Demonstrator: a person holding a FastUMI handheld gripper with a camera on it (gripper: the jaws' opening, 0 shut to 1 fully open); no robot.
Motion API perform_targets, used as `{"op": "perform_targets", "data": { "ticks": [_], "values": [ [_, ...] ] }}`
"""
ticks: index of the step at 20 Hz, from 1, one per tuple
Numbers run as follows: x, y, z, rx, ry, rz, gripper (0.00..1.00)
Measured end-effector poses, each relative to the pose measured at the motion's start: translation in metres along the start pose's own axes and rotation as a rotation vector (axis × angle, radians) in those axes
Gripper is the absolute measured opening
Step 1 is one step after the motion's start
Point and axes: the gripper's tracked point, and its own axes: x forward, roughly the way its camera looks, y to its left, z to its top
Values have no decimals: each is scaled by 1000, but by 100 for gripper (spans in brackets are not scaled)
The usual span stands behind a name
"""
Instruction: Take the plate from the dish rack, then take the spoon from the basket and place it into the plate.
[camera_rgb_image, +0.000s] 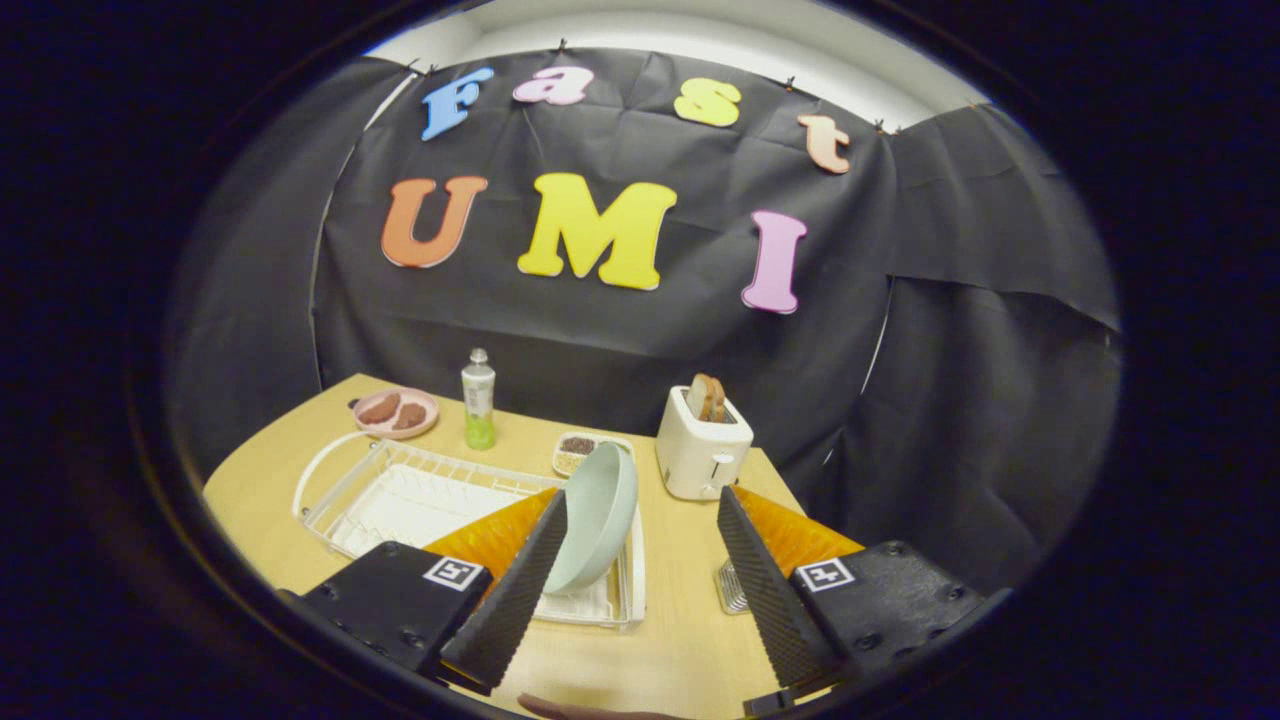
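A wooden table (300, 470) stands before the black cloth wall (620, 340); at 12 o'clock, a white ceiling (700, 40).

pale green plate (598, 515), white dish rack (420, 478), white toaster (700, 450)

Hidden and cut-off parts around the jaws and the rack.

The left finger (510, 590) covers the lower left rim of the plate (597, 515), so it is not clear if the finger touches the plate. The dish rack (400, 490) is cut by the same finger at its near corner. A small metal basket (732, 588) shows just a strip beside the right finger (770, 590); what is inside is hidden. The small dish (578, 450) behind the plate is half covered, and its dark content is too small to tell. At the bottom middle, a part of a hand (590, 710) is cut off. The food on the pink plate (395, 412) at the upper left of the surface (680, 630) is too small to name.
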Motion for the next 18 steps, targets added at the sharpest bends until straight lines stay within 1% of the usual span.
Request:
{"op": "perform_targets", "data": {
  "ticks": [2,4,6,7,8,10,11,13,14,15,16,18],
  "values": [
    [25,4,4,-24,97,-3,97],
    [44,8,12,-47,163,-3,95],
    [62,11,16,-73,216,-22,94],
    [71,13,14,-82,265,-24,93],
    [78,17,9,-83,319,-11,88],
    [93,26,-2,-72,442,25,73],
    [101,29,-4,-60,484,29,66],
    [114,26,-7,-56,570,9,49],
    [116,21,-10,-84,612,-20,41],
    [120,17,-8,-120,629,-45,28],
    [122,19,-5,-144,639,-55,23],
    [119,25,-3,-192,670,-75,22]
  ]
}}
